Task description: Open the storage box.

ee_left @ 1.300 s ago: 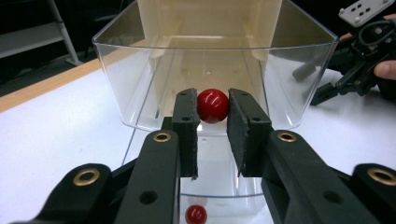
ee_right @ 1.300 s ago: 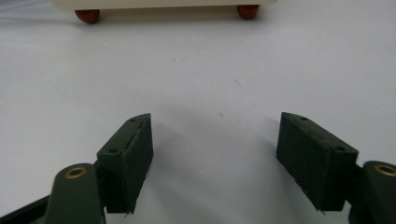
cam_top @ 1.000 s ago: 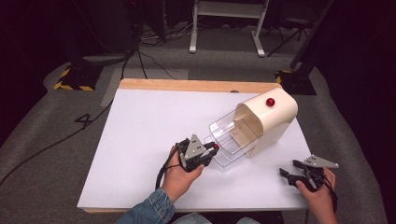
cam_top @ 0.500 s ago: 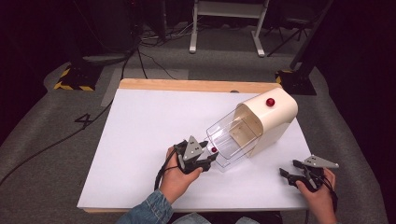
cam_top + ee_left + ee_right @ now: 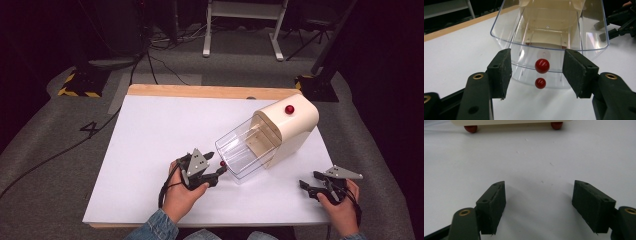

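Observation:
A cream box [image 5: 292, 127] with a red button [image 5: 289, 109] on top lies at the table's right. A clear plastic drawer [image 5: 245, 150] sticks out of its front toward me. The drawer's small red knob [image 5: 222, 163] sits at its front wall. My left gripper [image 5: 215, 164] is open right at that knob. In the left gripper view the red knob [image 5: 542, 65] hangs level with the tips of the open left gripper [image 5: 537, 67], touching neither pad, with its reflection below. My right gripper [image 5: 311, 181] rests open near the front right edge, and nothing lies between the right gripper's [image 5: 537, 192] fingers.
The white table top [image 5: 150, 140] has a wooden far edge [image 5: 200, 91]. Two red feet [image 5: 470, 128] of the cream box [image 5: 511, 122] stand at the top of the right gripper view. Cables and stands lie on the floor beyond the table.
My left gripper has drawn back slightly toward me, and the clear drawer seems a little farther out of the box. The right gripper has not moved.

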`<state>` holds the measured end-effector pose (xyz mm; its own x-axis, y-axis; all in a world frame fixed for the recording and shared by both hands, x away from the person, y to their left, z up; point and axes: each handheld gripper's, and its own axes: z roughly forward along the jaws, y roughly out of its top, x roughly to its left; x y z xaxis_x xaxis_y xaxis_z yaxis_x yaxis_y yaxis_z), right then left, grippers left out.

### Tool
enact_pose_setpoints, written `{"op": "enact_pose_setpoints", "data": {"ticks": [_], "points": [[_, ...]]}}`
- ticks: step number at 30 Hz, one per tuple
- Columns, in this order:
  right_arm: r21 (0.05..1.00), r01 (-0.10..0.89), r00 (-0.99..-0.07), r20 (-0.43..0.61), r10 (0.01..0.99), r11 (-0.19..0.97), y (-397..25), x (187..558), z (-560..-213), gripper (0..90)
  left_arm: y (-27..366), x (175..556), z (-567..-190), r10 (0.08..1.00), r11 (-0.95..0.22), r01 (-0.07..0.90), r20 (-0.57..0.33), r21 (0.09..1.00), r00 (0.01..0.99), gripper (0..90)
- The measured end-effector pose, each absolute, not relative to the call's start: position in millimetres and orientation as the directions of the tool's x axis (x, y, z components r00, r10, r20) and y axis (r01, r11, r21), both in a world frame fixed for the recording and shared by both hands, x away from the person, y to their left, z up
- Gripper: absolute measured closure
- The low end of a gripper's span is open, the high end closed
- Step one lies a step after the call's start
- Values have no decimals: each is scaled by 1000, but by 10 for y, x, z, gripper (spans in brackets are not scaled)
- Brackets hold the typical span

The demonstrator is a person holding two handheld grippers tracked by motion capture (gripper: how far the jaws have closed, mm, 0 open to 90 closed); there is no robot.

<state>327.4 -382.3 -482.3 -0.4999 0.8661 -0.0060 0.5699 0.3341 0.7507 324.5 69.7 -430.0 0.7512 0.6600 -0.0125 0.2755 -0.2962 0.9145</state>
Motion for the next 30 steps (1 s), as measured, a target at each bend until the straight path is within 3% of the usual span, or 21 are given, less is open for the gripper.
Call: {"op": "enact_pose_setpoints", "data": {"ticks": [19,30], "points": [[750,572,-499,-2,866,331,-3826,3275,-4823,273,1129,3108,-4342,698,-305,312,-12,900,716,358],[752,570,-500,-4,866,332,-3824,3272,-4825,273,1715,3048,-4437,765,-361,439,-8,823,644,240]]}}
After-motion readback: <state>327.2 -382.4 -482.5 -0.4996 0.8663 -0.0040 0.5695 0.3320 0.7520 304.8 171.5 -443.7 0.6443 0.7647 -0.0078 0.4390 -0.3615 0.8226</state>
